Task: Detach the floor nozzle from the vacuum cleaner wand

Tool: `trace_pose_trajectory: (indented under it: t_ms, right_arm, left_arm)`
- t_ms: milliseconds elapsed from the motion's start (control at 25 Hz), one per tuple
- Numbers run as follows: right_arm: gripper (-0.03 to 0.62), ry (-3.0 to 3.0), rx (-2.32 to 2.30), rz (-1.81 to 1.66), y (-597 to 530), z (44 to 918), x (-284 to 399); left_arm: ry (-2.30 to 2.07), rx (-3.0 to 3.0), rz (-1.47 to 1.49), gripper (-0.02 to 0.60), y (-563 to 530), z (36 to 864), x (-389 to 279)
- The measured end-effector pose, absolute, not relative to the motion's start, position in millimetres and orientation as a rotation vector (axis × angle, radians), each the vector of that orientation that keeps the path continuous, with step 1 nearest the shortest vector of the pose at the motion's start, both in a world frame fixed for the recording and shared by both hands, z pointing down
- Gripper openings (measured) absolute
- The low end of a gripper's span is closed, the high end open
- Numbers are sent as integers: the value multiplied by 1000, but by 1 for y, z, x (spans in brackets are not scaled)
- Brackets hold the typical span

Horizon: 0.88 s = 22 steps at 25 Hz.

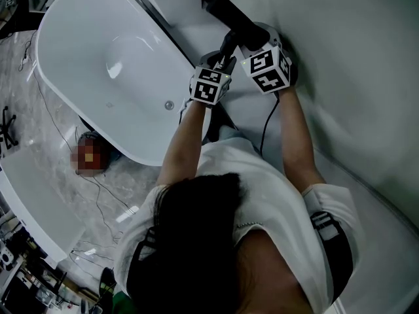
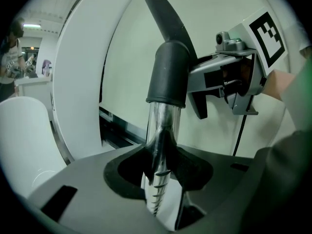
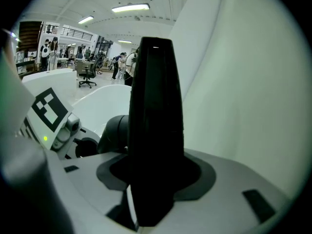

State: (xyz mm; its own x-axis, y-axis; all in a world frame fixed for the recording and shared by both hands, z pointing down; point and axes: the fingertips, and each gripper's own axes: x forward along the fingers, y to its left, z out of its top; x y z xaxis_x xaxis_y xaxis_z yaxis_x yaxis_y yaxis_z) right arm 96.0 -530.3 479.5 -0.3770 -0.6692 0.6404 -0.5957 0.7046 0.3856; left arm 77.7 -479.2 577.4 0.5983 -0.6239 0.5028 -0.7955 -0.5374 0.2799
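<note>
The vacuum's chrome wand [image 2: 162, 130] ends in a black collar [image 2: 168, 72], from which the long black nozzle [image 2: 163, 13] runs on. My left gripper [image 2: 158, 179] is shut on the chrome wand just below the collar. My right gripper [image 3: 153, 189] is shut on the black nozzle [image 3: 155, 106], which fills the gap between its jaws. In the head view both grippers sit close together on the dark nozzle [image 1: 230, 15], the left gripper [image 1: 228, 52] beside the right gripper [image 1: 252, 43]. The wand's lower part is hidden by the arms.
A white bathtub [image 1: 98, 64] lies to the left, close beside the left arm. A pale curved wall [image 1: 353, 77] rises on the right. Thin cables [image 1: 98, 195] trail over the marble floor. A black cable [image 1: 267, 120] hangs from the right gripper.
</note>
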Motion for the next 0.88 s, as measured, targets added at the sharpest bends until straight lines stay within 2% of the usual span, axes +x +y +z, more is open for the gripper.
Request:
trace_pose_trajectory:
  t_ms: [560,680,880]
  right_arm:
    - [224,-2030,984,-150,-528,472,98]
    - [224,-2215,1211,66,-547,426,117]
    - [224,-2323,1328,-78,-570,323,135]
  left_arm:
    - [-1074,2365,457,141,-479,576,80]
    - [-1083,2353,455,143,-479,580,73]
    - [-1100,2333,464,143,-480,584,69]
